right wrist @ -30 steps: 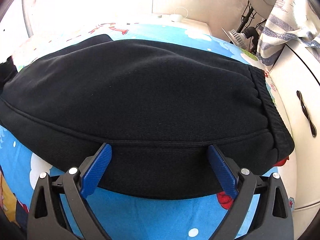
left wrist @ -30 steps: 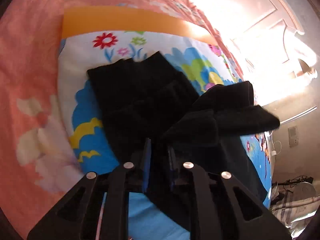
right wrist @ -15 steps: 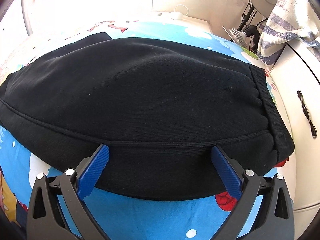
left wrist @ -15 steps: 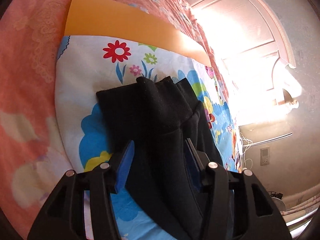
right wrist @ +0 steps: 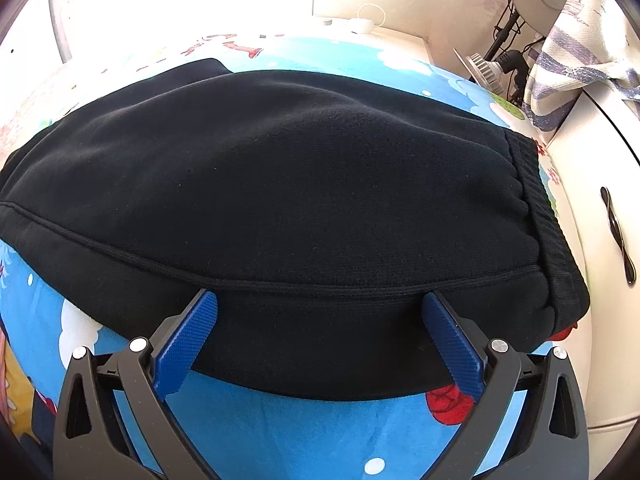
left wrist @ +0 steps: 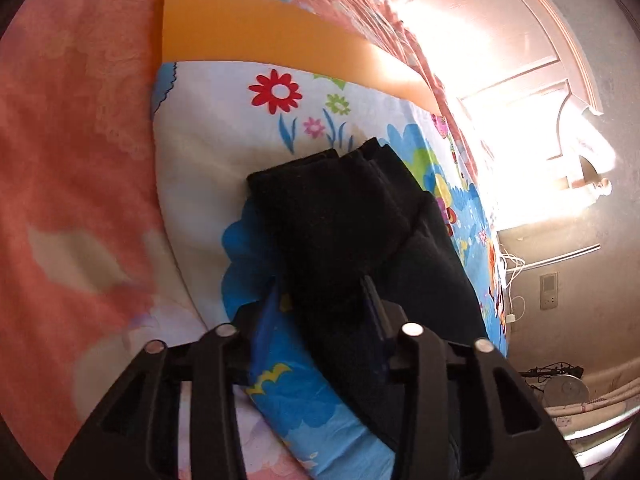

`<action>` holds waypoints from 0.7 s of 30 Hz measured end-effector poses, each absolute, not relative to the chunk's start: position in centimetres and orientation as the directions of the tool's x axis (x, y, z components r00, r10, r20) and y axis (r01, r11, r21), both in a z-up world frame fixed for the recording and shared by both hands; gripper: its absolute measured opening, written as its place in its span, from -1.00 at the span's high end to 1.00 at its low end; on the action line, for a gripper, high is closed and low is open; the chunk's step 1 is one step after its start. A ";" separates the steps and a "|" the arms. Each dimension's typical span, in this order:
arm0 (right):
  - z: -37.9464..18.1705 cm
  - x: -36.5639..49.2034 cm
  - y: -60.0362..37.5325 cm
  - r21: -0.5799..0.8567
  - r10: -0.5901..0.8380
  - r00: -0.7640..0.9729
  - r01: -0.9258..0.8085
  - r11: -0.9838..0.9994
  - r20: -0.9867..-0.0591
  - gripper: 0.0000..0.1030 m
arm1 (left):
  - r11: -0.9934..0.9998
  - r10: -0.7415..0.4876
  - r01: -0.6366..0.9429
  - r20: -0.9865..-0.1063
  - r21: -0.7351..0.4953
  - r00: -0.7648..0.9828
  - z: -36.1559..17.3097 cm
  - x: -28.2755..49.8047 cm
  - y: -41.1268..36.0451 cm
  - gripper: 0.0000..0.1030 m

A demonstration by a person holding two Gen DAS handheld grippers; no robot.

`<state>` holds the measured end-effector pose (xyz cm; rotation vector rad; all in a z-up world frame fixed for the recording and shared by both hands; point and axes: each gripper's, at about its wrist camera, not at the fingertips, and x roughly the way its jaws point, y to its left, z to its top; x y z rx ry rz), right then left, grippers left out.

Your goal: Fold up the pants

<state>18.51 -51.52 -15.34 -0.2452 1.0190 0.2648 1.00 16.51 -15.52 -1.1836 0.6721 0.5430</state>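
Now, left gripper [left wrist: 320, 308]: jaws apart, straddling the folded pants [left wrist: 344, 216] leg at 6 o'clock.
Right gripper [right wrist: 320, 336]: wide open, gripping nothing.
Tip: flatten evenly toward 12.

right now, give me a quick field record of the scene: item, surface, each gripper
item: black pants, folded over, waistband toward the white cabinet
surface: cartoon sheet over a pink bedspread
left gripper: jaws apart either side of a leg fold, not clamped
right gripper: jaws wide open against the near edge of the pants
other: orange board beyond the sheet
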 end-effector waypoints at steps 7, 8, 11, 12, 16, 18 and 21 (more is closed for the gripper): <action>-15.3 18.4 -51.4 -0.085 0.099 0.485 -0.342 0.936 -0.869 -0.90 | 0.340 0.070 -0.703 -0.729 -0.624 0.681 -14.2 1.8 17.6 0.72; -15.4 18.4 -51.4 -0.083 0.101 0.483 -0.345 0.935 -0.870 -0.90 | 0.368 0.144 -0.756 -0.770 -0.542 0.622 -13.6 1.8 17.8 0.86; -15.5 18.1 -51.5 -0.081 0.110 0.488 -0.355 0.931 -0.866 -0.90 | 0.371 0.285 -0.840 -0.813 -0.395 0.508 -12.8 1.1 18.1 0.72; -15.5 17.9 -51.5 -0.085 0.110 0.489 -0.360 0.929 -0.865 -0.90 | 0.390 0.266 -0.809 -0.788 -0.439 0.556 -12.4 0.7 17.6 0.64; -14.7 17.3 -50.9 -0.113 0.104 0.529 -0.362 0.925 -0.843 -0.90 | 0.659 0.188 -0.613 -0.694 -0.436 0.695 -9.4 3.1 10.0 0.13; -13.7 16.7 -50.0 -0.095 0.159 0.566 -0.393 0.915 -0.809 -0.90 | 0.773 0.138 -0.504 -0.673 -0.386 0.727 -9.3 5.4 5.6 -0.03; -12.9 16.3 -48.3 -0.122 0.176 0.618 -0.408 0.905 -0.767 -0.90 | 0.887 0.119 -0.395 -0.709 -0.239 0.695 -11.4 9.1 0.7 -0.25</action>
